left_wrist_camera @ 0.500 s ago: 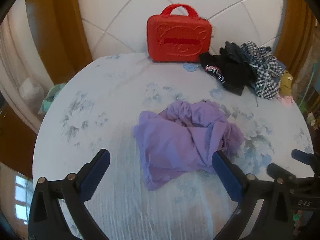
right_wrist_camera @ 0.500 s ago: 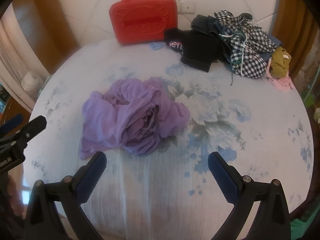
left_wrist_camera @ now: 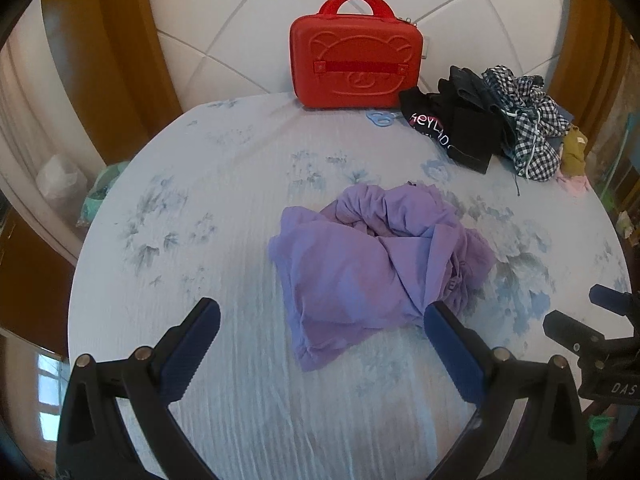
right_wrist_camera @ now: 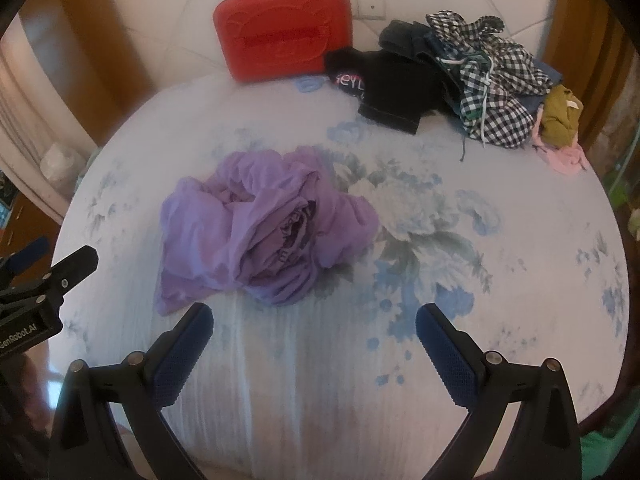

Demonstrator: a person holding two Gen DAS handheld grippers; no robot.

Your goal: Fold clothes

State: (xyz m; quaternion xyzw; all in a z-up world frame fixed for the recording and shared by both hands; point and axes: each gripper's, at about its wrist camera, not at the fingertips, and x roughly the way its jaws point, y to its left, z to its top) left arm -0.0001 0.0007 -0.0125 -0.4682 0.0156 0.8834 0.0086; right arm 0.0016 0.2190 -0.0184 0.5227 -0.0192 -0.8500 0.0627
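The purple garment (left_wrist_camera: 372, 276) lies crumpled, so its shape, sleeves and neckline are buried in its own folds; in the left wrist view a blue finger (left_wrist_camera: 452, 352) of the left hand-held gripper (left_wrist_camera: 320, 350) covers its near right edge. The black garment (right_wrist_camera: 394, 84) shows only part of its white lettering, the rest folded under. Dark clothes far behind the checked garment (right_wrist_camera: 496, 80) are mostly hidden. The bed (right_wrist_camera: 520, 240) is cut off at its near edge. The small blue thing (left_wrist_camera: 380, 119) by the red case (left_wrist_camera: 356, 68) is too small to tell.
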